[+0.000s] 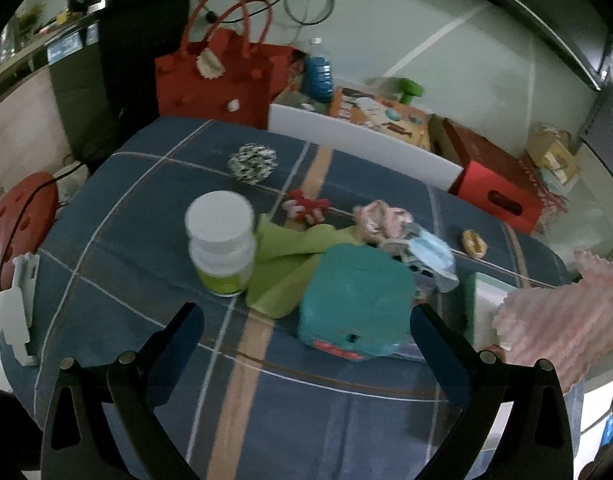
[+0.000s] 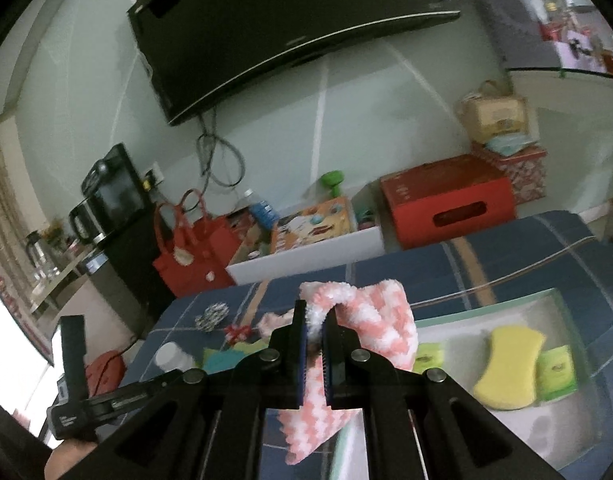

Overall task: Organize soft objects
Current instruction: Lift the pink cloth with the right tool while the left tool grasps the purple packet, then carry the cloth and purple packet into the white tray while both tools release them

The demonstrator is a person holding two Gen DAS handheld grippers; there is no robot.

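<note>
Right gripper (image 2: 314, 344) clamped on a pink-and-white fuzzy cloth (image 2: 370, 320), which is pinched between the two pads and hangs in folds above and below them, lifted off the table; the same cloth shows at the right edge of the left wrist view. Left gripper (image 1: 306, 320) open, fingers spread wide, nothing between them, held above the blue plaid tablecloth (image 1: 118, 248). Just beyond the left gripper's fingers lies a teal pouch (image 1: 354, 304) with a red tab at its near edge; it overlaps a green cloth (image 1: 286, 264); a white-capped bottle (image 1: 222, 240) stands upright just left of the green cloth. Behind the pouch: a blue face mask (image 1: 430, 256), crumpled, touching a pink scrunchie (image 1: 378, 216); a small red-and-white item (image 1: 306, 206), blurred, kind not clear; a black-and-white patterned ball (image 1: 252, 162) further back, well apart from the rest. To the right of the held cloth, a shallow white tray (image 2: 486, 308) with pale green rim sits on the tablecloth; inside it a yellow sponge (image 2: 510, 368) between two green packets (image 2: 556, 372), touching the right one. Beyond the table: white panel (image 2: 306, 256), red box (image 2: 446, 204), red handbag (image 1: 214, 76) on the floor; dark television (image 2: 266, 28) on the wall.
</note>
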